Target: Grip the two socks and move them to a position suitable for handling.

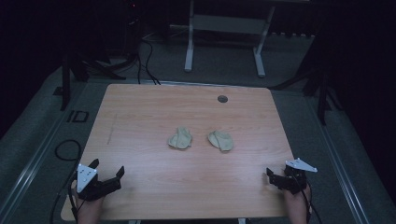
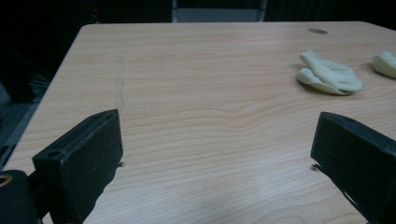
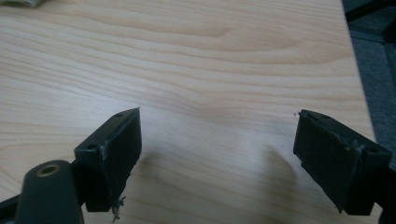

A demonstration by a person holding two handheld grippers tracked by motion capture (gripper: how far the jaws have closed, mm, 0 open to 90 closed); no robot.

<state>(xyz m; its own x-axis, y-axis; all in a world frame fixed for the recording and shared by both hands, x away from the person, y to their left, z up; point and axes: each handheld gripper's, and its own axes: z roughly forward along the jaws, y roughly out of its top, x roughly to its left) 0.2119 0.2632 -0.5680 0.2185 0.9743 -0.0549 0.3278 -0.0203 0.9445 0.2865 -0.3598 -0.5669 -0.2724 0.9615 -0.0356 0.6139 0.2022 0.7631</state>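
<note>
Two crumpled beige lumps, like soft cloth or dough, lie side by side at the middle of the wooden table (image 1: 140, 107): the left lump (image 1: 180, 138) and the right lump (image 1: 221, 140). My left gripper (image 1: 108, 167) rests near the front left corner, open, with bare wood between its jaws. In the left gripper view the gripper (image 2: 217, 135) faces the left lump (image 2: 329, 74), which is far off to the upper right, and the right lump (image 2: 385, 64) sits at the frame's edge. My right gripper (image 1: 279, 173) is at the front right corner, open and holding nothing (image 3: 218, 126).
A round cable hole (image 1: 222, 99) sits near the table's far edge. The table's right edge (image 3: 357, 79) runs close beside the right gripper. Behind the table stand a white desk frame (image 1: 189, 46) and black cables (image 1: 144, 60) on the dark floor.
</note>
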